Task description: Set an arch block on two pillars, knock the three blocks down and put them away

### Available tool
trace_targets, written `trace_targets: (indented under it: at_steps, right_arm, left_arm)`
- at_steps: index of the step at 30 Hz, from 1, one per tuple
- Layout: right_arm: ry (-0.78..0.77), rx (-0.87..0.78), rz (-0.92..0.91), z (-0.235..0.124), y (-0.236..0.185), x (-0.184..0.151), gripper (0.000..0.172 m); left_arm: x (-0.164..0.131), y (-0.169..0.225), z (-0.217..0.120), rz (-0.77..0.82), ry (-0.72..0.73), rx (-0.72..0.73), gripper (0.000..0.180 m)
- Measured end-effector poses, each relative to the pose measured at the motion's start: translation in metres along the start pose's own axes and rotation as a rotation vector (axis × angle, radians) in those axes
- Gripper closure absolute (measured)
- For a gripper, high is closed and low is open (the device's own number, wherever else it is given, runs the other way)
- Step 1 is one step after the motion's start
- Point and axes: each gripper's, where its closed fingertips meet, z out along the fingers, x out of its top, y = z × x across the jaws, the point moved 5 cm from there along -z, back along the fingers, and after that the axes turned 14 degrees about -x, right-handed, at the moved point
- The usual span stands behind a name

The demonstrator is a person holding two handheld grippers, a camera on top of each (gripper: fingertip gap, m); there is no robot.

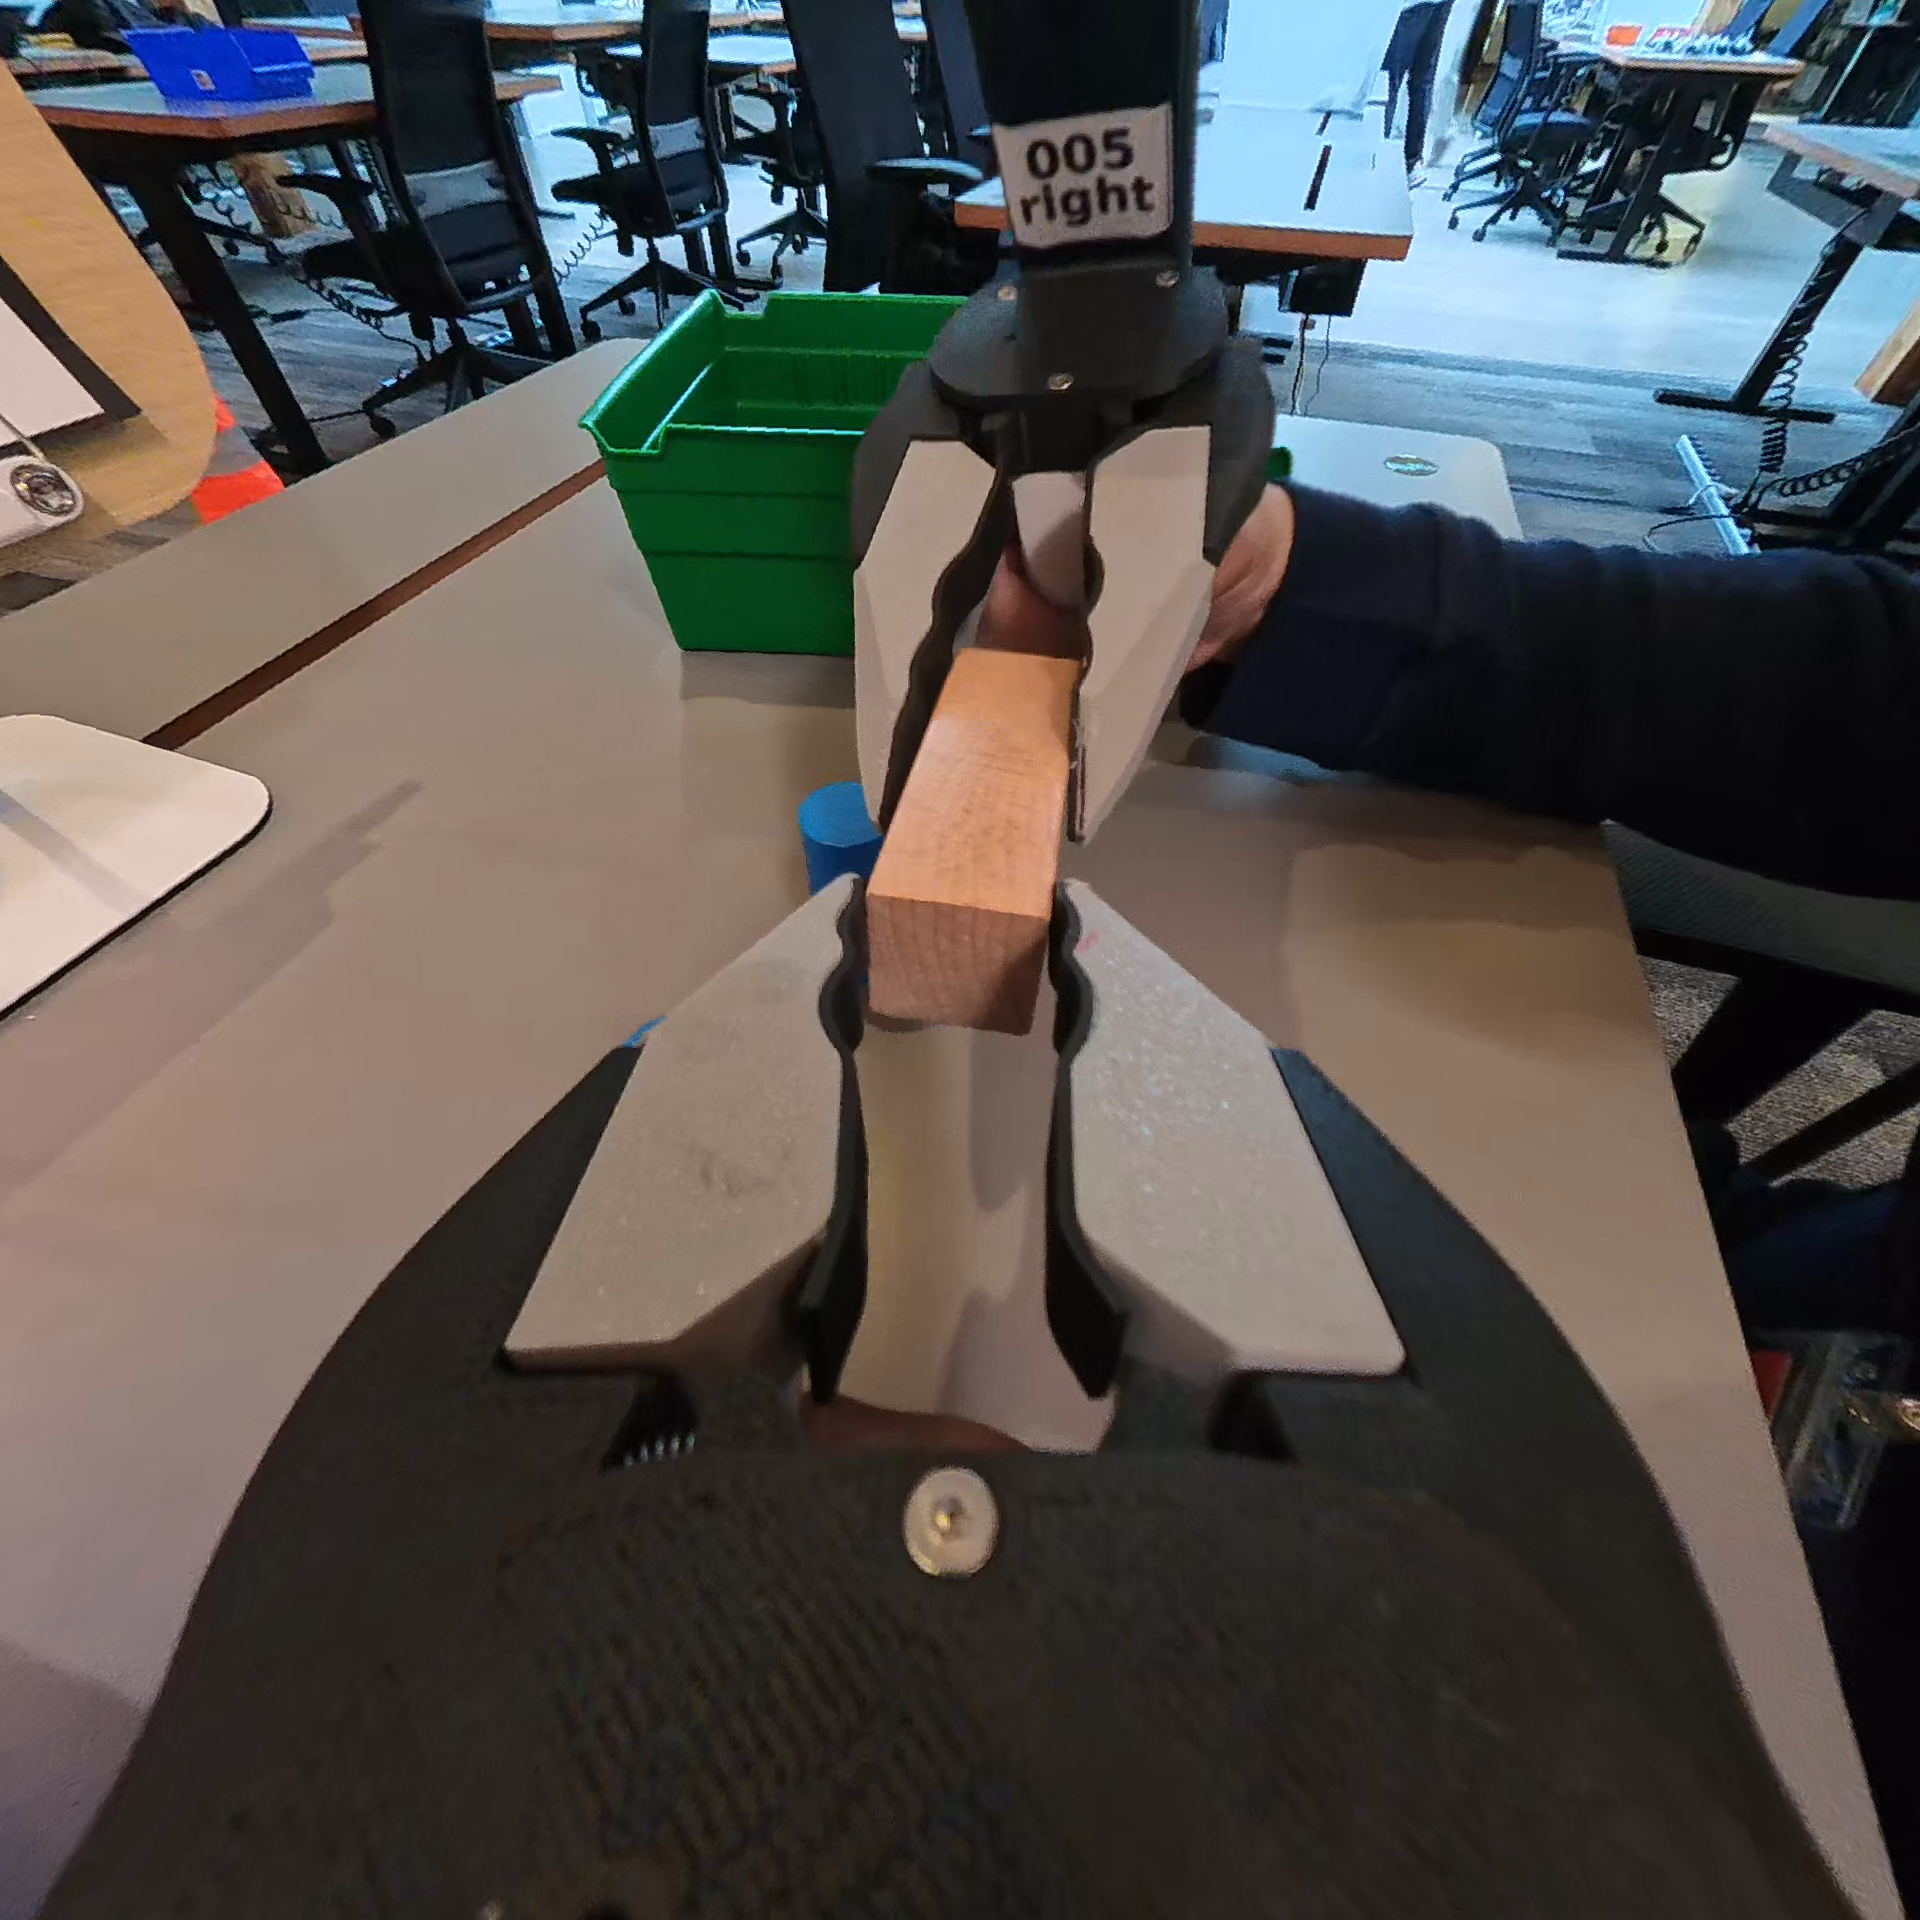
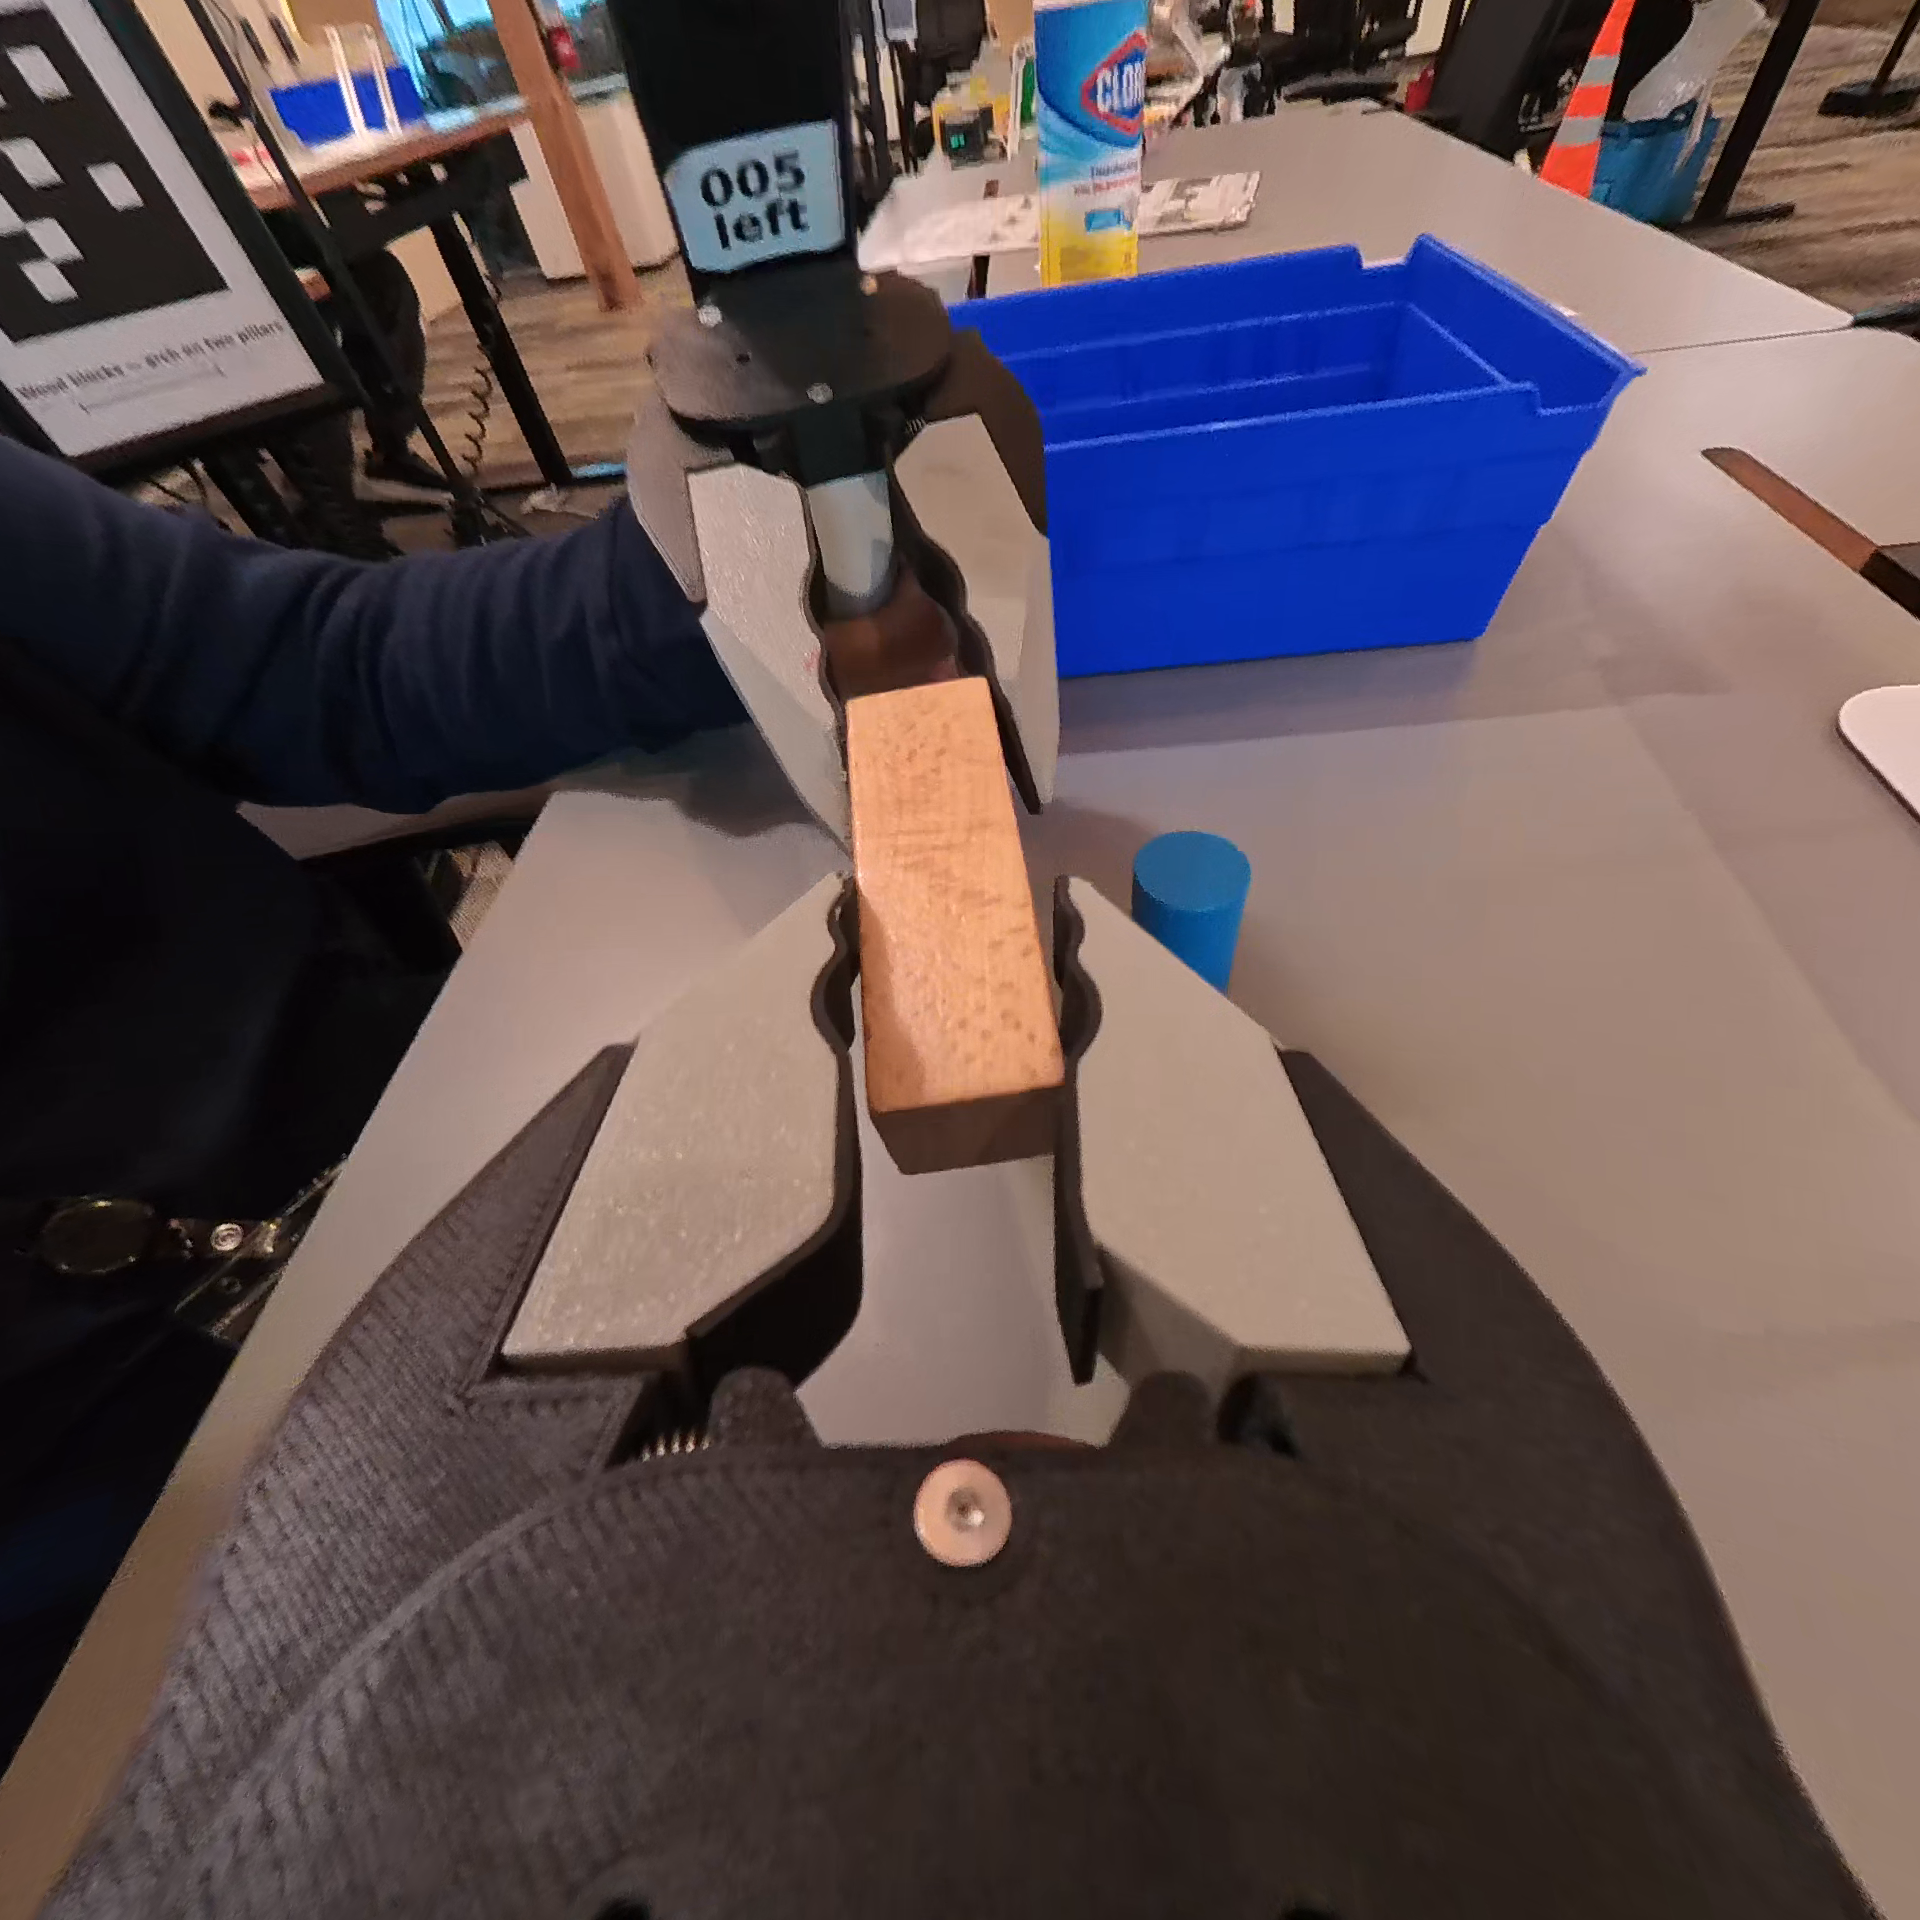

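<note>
1. Two claws clamped on one wooden block [image 1: 971, 831], one at each end, pads pressed to its sides
2. Left claw [image 1: 956, 956] gripping near end in left wrist view; right claw [image 2: 956, 997] gripping the opposite end
3. Block held lengthwise above grey surface [image 1: 468, 883]
4. Blue cylinder [image 2: 1190, 904] upright on surface, just beside block
5. Green bin [image 1: 748, 499] behind in left wrist view; blue bin [image 2: 1299, 499] behind in right wrist view

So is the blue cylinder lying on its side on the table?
No, the blue cylinder stands upright on the table, flat end up.
</note>
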Motion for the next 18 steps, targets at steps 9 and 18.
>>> trace_targets:
  at_steps: [9,18]
  right_arm:
    - [-0.025,-0.037,-0.045,-0.0003,-0.0016,-0.0018,0.139]
    - [-0.073,-0.024,-0.046,-0.0008,-0.0041,-0.0058,0.14]
  left_arm:
    - [-0.0002,0.0018,0.0002,0.004,0.002,-0.013,0.149]
    - [-0.0029,0.0036,0.003,0.016,-0.016,-0.024,0.149]
